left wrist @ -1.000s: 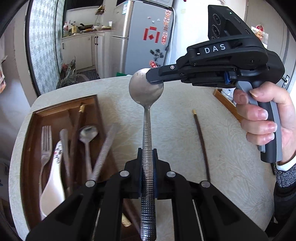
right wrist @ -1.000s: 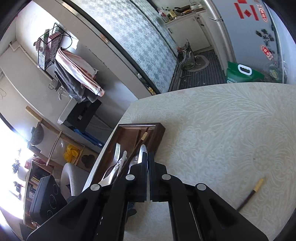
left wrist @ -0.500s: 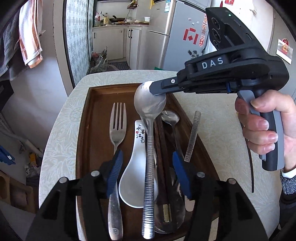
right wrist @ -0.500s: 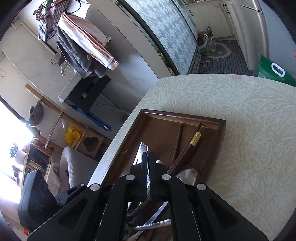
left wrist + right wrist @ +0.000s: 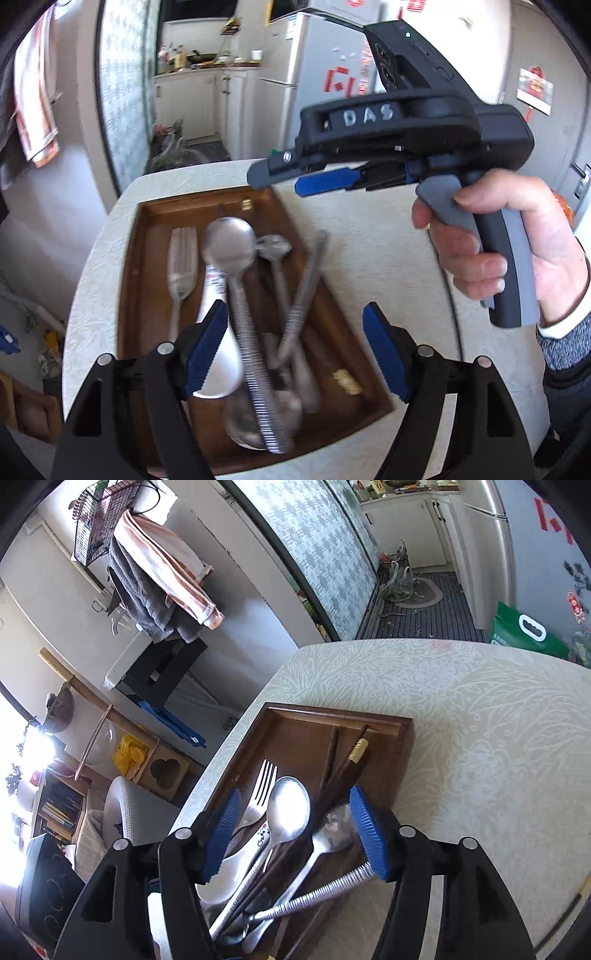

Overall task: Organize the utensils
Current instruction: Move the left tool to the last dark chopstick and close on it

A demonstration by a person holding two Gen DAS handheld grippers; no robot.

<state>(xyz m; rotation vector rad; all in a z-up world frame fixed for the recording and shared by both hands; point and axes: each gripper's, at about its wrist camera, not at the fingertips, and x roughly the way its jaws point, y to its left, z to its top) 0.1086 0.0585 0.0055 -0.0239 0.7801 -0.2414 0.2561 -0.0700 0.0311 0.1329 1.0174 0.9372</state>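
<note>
Big steel spoon (image 5: 236, 295) now lies in the wooden tray (image 5: 136, 280), handle running from frame centre down to the lower edge, between the left tongs (image 5: 291, 354). Both tongs have just been opening and stand spread, pinching nothing. What's left: one dark chopstick (image 5: 576, 899) on the worktop (image 5: 480, 709), lower right of the right view, nearer the right tongs (image 5: 295, 834).

Big spoon (image 5: 229, 243) motion-blurred in left view; ribbed handle end cut off behind right claw (image 5: 295, 834) base; white ceramic spoon (image 5: 218, 354) mostly covered (lettering unreadable); lone chopstick (image 5: 576, 899) clipped at frame edge; tray (image 5: 129, 295) near corners hidden
</note>
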